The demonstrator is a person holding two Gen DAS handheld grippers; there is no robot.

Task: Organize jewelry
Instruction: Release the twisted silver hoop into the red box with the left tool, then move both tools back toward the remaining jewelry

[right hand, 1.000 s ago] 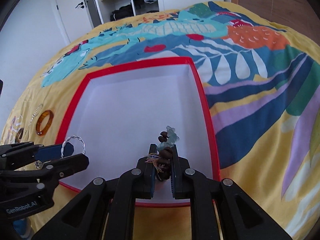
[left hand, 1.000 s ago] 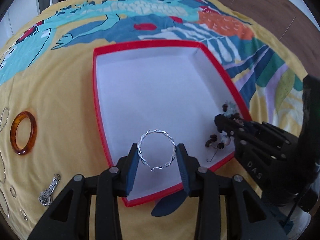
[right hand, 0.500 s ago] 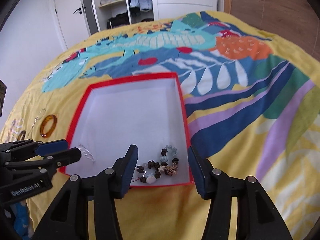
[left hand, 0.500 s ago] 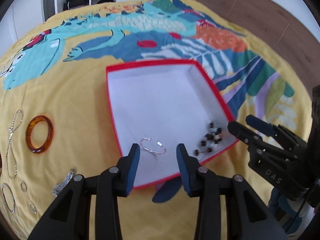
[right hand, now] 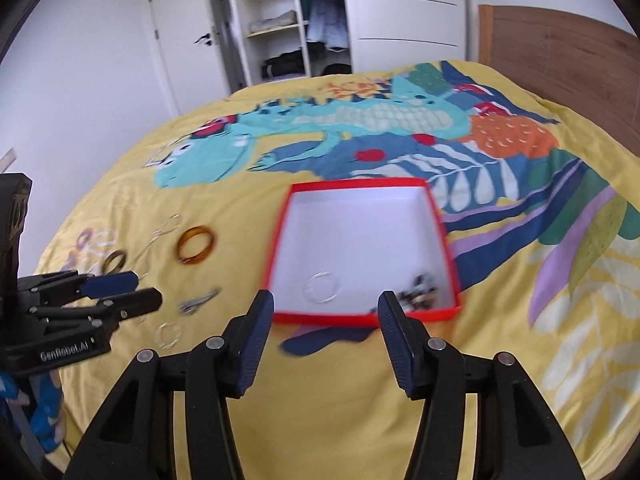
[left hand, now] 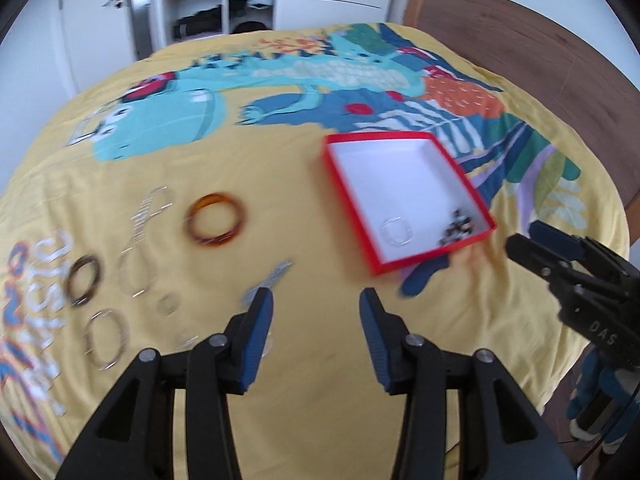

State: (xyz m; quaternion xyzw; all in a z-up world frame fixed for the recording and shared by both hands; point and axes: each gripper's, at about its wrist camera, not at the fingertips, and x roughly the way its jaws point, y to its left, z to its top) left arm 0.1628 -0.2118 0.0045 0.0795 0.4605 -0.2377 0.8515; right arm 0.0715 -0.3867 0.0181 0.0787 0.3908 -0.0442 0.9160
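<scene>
Jewelry lies in two places on the bed. Inside the red box (right hand: 440, 220), on its white floor, a thin silver bangle (right hand: 322, 287) rests near the front wall, and a dark beaded piece (right hand: 420, 294) sits in the front right corner, apart from the bangle. The box stands on a yellow bedspread (right hand: 500, 360) with a colourful dinosaur print. To the left of the box, more pieces are spread on the cloth: an amber bangle (left hand: 216, 220), a dark brown ring (left hand: 85, 280), a silver chain (left hand: 146, 214), a small silver clasp piece (left hand: 268, 280) and some thin silver rings (left hand: 106, 340), all blurred in the left wrist view. The left tool (left hand: 316, 334) hovers above the bedspread, near the loose pieces; its jaws are opening and nothing is between them. The right tool (right hand: 326, 340) hangs just in front of the box with its jaws apart and also empty; the front wall of the box shows between its fingers. Behind the bed stand a wooden headboard (right hand: 560, 60) and an open white wardrobe (right hand: 280, 20) with clothes on the shelves.
</scene>
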